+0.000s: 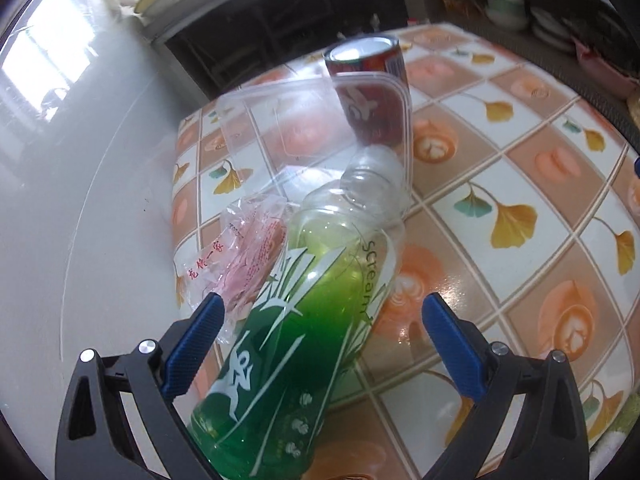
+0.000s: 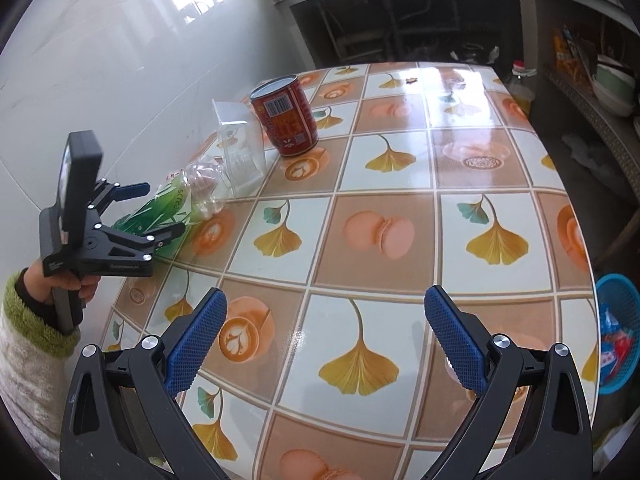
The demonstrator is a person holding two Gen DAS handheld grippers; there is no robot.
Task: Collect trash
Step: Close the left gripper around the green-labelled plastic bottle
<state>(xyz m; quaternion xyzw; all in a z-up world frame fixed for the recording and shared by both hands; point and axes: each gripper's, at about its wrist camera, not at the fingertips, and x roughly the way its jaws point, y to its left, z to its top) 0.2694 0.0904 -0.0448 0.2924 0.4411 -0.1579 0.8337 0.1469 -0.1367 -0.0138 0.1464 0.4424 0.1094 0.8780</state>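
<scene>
A green plastic bottle (image 1: 304, 320) lies on the tiled table, its clear neck pointing away. My left gripper (image 1: 320, 312) is open, its blue fingers on either side of the bottle's body without touching it. A crumpled clear wrapper (image 1: 244, 256) with red print lies left of the bottle. A clear plastic box (image 1: 316, 128) stands beyond, and a red can (image 1: 368, 88) behind it. In the right wrist view the bottle (image 2: 160, 208), box (image 2: 240, 148) and can (image 2: 286, 116) sit at the table's far left, with the left gripper (image 2: 156, 210) around the bottle. My right gripper (image 2: 324, 328) is open and empty over the table's near part.
The table (image 2: 400, 236) has a glossy cloth with ginkgo-leaf tiles. A blue basket (image 2: 618, 332) with wrappers stands on the floor off the right edge. A white wall is on the left. Shelves with bowls (image 2: 612, 84) are at the right back.
</scene>
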